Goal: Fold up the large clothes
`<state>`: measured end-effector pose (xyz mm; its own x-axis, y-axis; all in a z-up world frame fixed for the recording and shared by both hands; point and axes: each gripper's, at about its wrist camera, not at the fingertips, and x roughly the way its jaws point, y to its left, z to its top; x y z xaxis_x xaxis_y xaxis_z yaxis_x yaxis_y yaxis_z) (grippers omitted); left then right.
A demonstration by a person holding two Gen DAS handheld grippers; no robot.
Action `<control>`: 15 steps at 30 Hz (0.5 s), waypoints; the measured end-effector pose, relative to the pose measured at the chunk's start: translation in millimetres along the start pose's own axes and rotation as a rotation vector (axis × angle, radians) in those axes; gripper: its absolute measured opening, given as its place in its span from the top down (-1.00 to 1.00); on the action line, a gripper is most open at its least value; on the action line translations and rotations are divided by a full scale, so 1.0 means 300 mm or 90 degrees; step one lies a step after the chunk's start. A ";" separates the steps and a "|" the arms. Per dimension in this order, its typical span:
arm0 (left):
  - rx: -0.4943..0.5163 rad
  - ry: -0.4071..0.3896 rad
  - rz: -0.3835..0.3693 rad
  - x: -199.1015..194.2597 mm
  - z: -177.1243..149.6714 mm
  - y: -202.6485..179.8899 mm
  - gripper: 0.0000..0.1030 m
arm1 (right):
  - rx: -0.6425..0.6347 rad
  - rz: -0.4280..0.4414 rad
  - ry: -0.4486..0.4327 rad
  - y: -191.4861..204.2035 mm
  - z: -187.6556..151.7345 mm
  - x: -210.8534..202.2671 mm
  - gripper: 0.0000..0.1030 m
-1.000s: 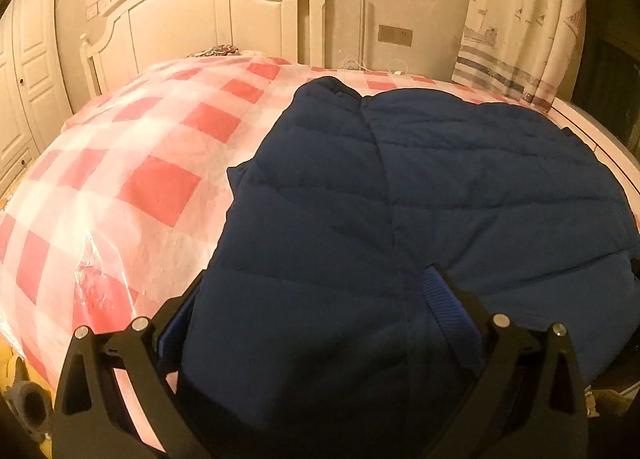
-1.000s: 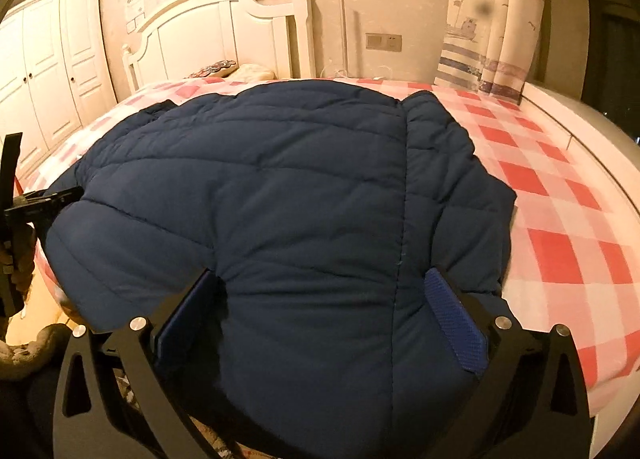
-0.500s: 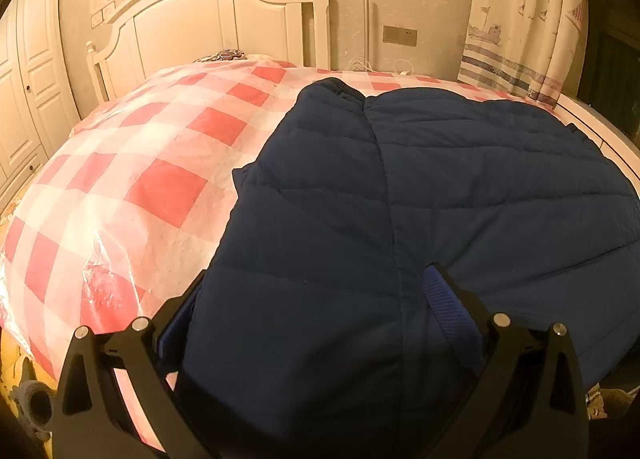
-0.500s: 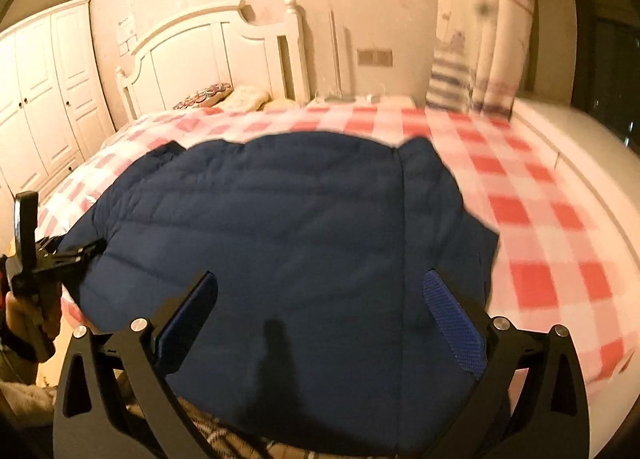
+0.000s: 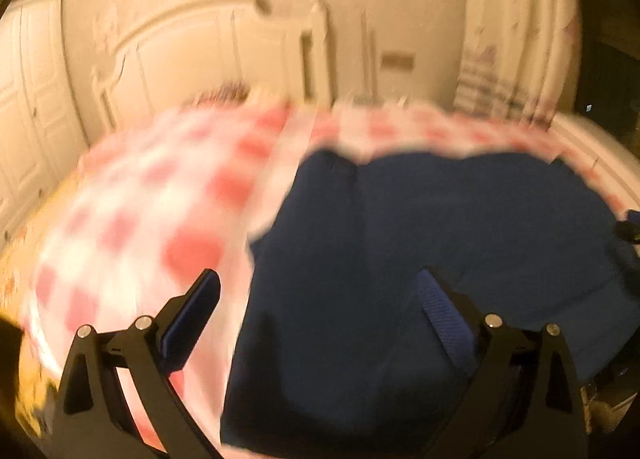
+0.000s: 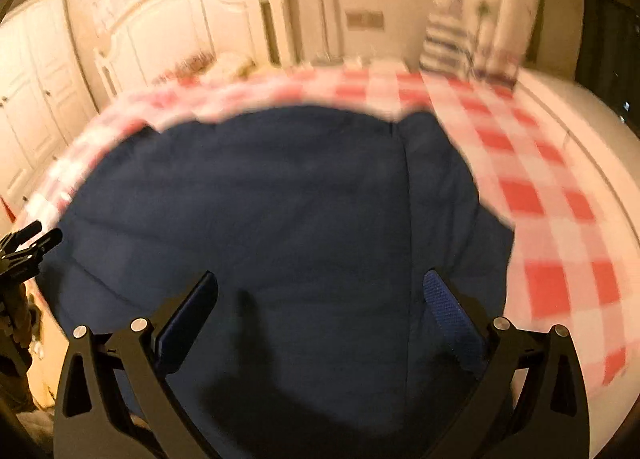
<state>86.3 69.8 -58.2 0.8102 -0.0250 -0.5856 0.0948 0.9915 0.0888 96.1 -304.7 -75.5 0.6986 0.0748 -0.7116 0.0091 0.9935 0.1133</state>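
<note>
The bed [image 6: 532,199], in red-and-white checks, carried a dark blue quilted jacket [image 6: 304,211] spread flat, seams blurred. Above its near hem hung the left gripper [image 5: 320,299] and right gripper [image 6: 320,295], jaws spread wide, empty.

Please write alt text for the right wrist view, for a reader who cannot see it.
A dark blue quilted jacket lies spread flat on a bed with a red and white checked cover, seen between the open fingers of the right gripper. The left gripper shows at the left edge, a white headboard behind. The image is motion-blurred.
</note>
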 end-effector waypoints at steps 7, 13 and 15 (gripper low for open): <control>0.102 0.013 -0.002 0.181 0.284 -0.234 -0.95 | -0.016 0.008 0.001 0.066 0.241 0.132 -0.91; 0.156 0.114 0.052 0.506 0.309 -0.302 -0.95 | -0.020 -0.043 0.059 0.074 0.350 0.319 -0.91; 0.153 0.152 0.047 0.612 0.248 -0.275 -0.96 | -0.037 -0.088 0.097 0.032 0.334 0.409 -0.91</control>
<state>270.3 -26.1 -113.0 0.6639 0.1051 -0.7404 0.1971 0.9304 0.3089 253.6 -294.5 -92.3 0.5769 -0.0544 -0.8150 0.0522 0.9982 -0.0297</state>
